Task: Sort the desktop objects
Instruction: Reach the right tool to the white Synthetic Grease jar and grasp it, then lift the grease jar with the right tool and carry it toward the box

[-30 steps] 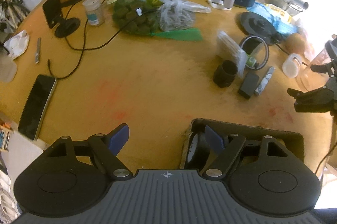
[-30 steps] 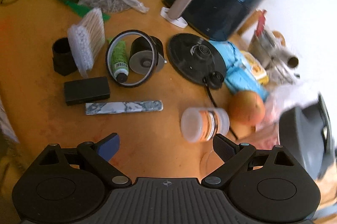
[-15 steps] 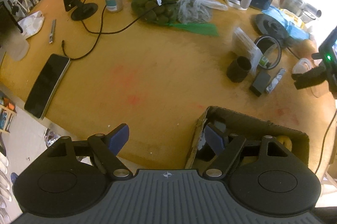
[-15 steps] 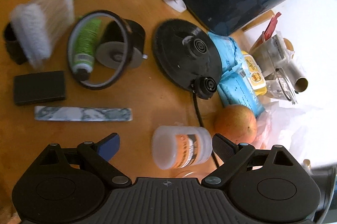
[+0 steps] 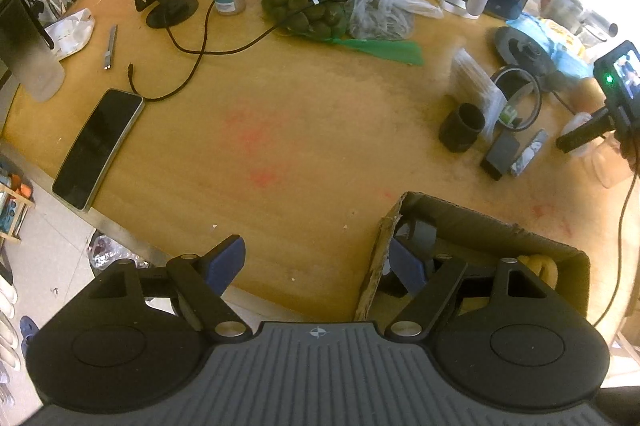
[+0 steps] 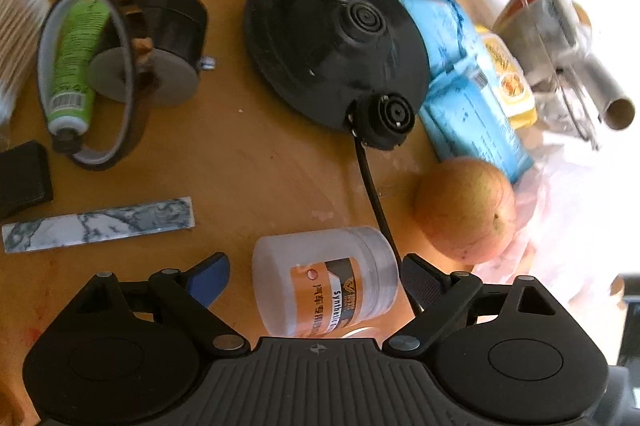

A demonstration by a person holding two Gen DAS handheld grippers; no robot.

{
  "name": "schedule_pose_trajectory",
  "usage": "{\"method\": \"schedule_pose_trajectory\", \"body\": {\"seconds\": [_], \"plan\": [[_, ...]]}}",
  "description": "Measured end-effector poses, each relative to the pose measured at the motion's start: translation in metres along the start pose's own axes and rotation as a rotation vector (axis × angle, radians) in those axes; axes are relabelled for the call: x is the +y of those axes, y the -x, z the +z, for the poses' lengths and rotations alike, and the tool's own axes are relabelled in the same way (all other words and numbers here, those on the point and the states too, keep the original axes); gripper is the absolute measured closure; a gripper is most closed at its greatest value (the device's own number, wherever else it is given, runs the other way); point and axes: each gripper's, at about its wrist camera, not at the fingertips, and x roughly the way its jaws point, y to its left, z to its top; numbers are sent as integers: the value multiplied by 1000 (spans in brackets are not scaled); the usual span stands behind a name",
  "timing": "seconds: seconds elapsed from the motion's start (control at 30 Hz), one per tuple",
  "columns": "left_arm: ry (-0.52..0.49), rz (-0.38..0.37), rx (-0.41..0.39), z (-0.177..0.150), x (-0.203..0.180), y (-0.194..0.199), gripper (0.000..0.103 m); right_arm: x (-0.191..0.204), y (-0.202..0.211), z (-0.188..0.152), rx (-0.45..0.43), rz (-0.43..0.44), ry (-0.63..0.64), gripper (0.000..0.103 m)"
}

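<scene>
Step in hand: we were on the approach to pick the jar (image 6: 326,286), not gripped yet. Right gripper (image 6: 314,276) had its jaws straddling the jar; they had just been closing in, but both pads still stood clear of its sides, so released. The jar lay on its side on the table (image 6: 248,162), near the right edge, just beside the orange (image 6: 466,210), with the black cord (image 6: 374,194) running along its far end. Left gripper (image 5: 316,260) had its jaws spread and empty, one finger (image 5: 404,262) dipped inside the box (image 5: 492,226) at the near edge of the table.

Next move, as we judged it: squeeze on the jar body without pinching the cord, lift, then carry across to the box. Risk: the round jar rolling out.
</scene>
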Motion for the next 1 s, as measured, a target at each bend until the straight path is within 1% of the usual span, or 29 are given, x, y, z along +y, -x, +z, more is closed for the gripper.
{"method": "schedule_pose_trajectory", "body": {"seconds": [0.07, 0.1, 0.17, 0.27, 0.4, 0.5, 0.7, 0.83, 1.0], "plan": [[0, 0, 1, 0, 0, 0, 24, -3, -1, 1, 11, 15, -28, 19], [-1, 0, 2, 0, 0, 0, 24, -3, 0, 1, 12, 3, -30, 23], [-5, -1, 2, 0, -1, 0, 24, -3, 0, 0, 11, -6, -33, 26], [-14, -5, 3, 0, -2, 0, 24, -3, 9, -1, -10, 14, -50, 33], [-30, -11, 5, 1, -5, -1, 24, 1, 23, -5, -52, 27, -75, 38], [-43, -18, 4, 1, -8, -1, 24, 9, 34, -10, -80, 32, -89, 40], [-63, -24, -2, 3, -10, 0, 24, 26, 54, -28, -132, 56, -150, 40], [-77, -29, -3, 4, -11, 1, 24, 38, 64, -51, -159, 75, -203, 40], [-92, -38, 4, 4, -13, -1, 24, 43, 70, -84, -187, 89, -292, 40]]}}
